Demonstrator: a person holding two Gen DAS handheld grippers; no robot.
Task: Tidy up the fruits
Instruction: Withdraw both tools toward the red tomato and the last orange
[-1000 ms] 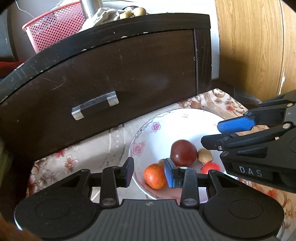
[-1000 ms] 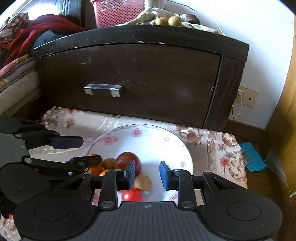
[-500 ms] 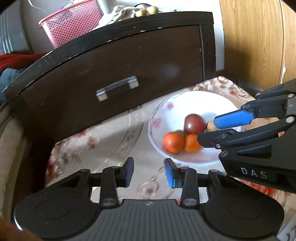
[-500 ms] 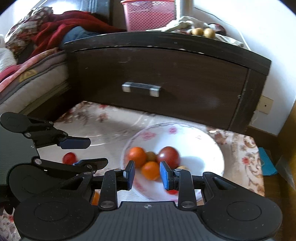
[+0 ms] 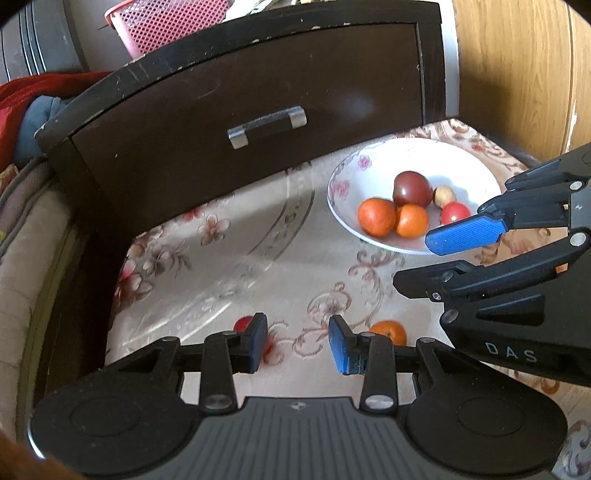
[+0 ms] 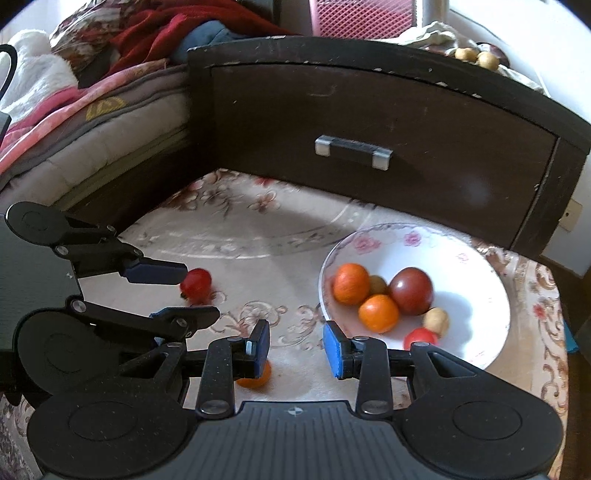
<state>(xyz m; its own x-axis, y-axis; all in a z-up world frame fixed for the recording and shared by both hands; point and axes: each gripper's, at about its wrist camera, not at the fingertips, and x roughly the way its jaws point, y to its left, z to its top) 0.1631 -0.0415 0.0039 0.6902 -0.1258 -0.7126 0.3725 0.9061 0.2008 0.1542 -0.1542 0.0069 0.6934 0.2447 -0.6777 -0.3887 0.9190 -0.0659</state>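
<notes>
A white flowered bowl (image 5: 476,168) (image 6: 472,258) holds two oranges (image 6: 351,283), a dark red tomato (image 6: 412,291), a small red tomato (image 6: 419,336) and small tan fruits (image 6: 436,320). On the flowered cloth lie a loose red tomato (image 6: 197,282) (image 5: 242,324) and a loose orange (image 5: 389,331) (image 6: 256,380). My left gripper (image 5: 297,347) is open above the cloth between these two loose fruits, holding nothing. My right gripper (image 6: 295,349) is open too, empty, left of the bowl with the loose orange behind its left finger.
A dark wooden drawer front (image 5: 258,110) with a metal handle (image 5: 267,126) stands behind the cloth. A pink basket (image 5: 166,26) sits on top. Bedding (image 6: 74,110) lies at the left, a wooden panel (image 5: 517,66) at the right.
Both grippers have pulled back and left from the bowl. The loose tomato and the loose orange on the cloth have come into view near the fingers.
</notes>
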